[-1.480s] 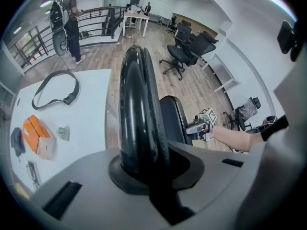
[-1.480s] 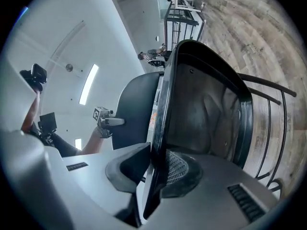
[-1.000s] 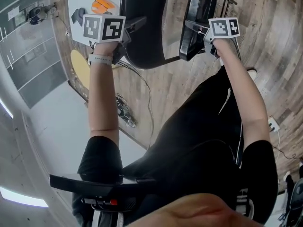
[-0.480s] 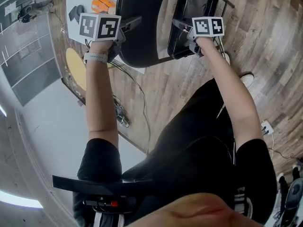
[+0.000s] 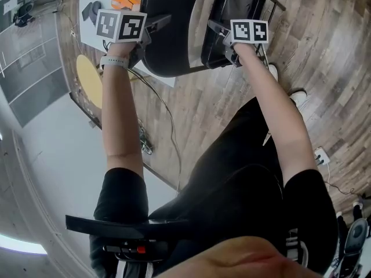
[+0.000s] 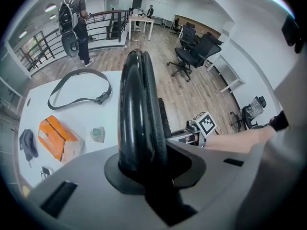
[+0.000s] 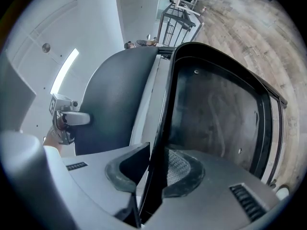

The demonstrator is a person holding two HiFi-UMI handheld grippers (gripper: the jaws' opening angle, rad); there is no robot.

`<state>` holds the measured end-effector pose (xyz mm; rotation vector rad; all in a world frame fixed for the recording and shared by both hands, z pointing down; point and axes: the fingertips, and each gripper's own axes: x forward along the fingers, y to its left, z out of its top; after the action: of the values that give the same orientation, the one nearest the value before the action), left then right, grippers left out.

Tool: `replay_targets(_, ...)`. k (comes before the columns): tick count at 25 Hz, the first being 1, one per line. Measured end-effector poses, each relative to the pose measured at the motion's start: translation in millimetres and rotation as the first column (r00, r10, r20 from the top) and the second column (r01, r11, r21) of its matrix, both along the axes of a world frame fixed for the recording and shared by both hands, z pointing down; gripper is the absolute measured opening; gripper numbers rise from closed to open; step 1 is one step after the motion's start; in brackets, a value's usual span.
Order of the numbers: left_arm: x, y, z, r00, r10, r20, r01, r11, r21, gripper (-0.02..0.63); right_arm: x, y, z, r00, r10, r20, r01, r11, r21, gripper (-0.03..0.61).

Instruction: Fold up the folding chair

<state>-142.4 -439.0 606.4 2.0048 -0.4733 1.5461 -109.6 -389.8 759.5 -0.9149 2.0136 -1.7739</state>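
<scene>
The black folding chair stands on the wood floor, with its rounded backrest at the left and its seat tipped up close beside it. My left gripper points down over the backrest's top edge. Its jaws are opening: the edge lies against the left pad and a dark gap shows at the right pad. My right gripper is shut on the seat's thin front rim. The seat's underside fills the right gripper view, with the backrest behind it.
A white table behind the chair carries an orange box and a black strap. Office chairs and a person with a backpack stand farther off. Cables and a power strip lie on the floor.
In the head view both grippers have shifted up and left with the chair. The right gripper and the seat have come closer to the backrest, so the gap between them is narrower.
</scene>
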Motion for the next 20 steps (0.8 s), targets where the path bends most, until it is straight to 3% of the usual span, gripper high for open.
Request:
replay_targets(1,-0.9,-1.5,-1.4,1.0,-0.004,-0.002,0.004,1.0,0.022,0.088,-0.7,2.4,-2.0,1.0,-0.008,-0.006,0.008,1.0,0.018,0.069)
replay_targets(4,-10.0,-11.0,-13.4,1.0,-0.012,-0.027,0.014,0.995,0.101,0.206,7.7,14.1,-5.9,0.999,-0.02,-0.025,0.022,0.998,0.06,0.079)
replay_targets(7,-16.3,-19.5,-40.8,0.993,-0.037,-0.116,0.06,0.978,0.198,0.226,40.1,26.4,-9.5,0.996,0.02,-0.081,-0.011,0.995,0.103,0.124)
replay_targets(9,-19.1,-29.3,-69.7,0.977,-0.084,-0.197,0.146,0.935,0.324,0.23,70.4,32.6,-22.1,0.987,0.058,-0.153,-0.033,0.986,0.164,0.141)
replay_targets(12,-23.2,-19.2,-113.1,0.948,-0.105,-0.301,0.249,0.835,0.491,0.23,106.5,50.1,-71.0,0.955,0.117,-0.273,-0.025,0.947,0.32,0.141)
replay_targets(13,-21.9,-4.2,-122.5,0.941,-0.094,-0.324,0.259,0.818,0.514,0.229,113.0,61.4,-91.0,0.941,0.123,-0.316,0.002,0.93,0.367,0.141)
replay_targets(15,-11.5,36.7,-136.3,0.929,-0.054,-0.367,0.257,0.807,0.532,0.229,122.1,89.8,-130.2,0.902,0.128,-0.411,0.072,0.897,0.437,0.14)
replay_targets(17,9.5,80.4,-151.0,0.895,-0.006,-0.445,0.274,0.797,0.538,0.229,132.4,117.0,-169.1,0.864,0.131,-0.486,0.143,0.861,0.487,0.138)
replay_targets(20,44.1,139.8,-174.1,0.781,0.029,-0.624,0.379,0.773,0.509,0.227,151.3,148.6,-225.7,0.822,0.134,-0.554,0.247,0.793,0.558,0.135)
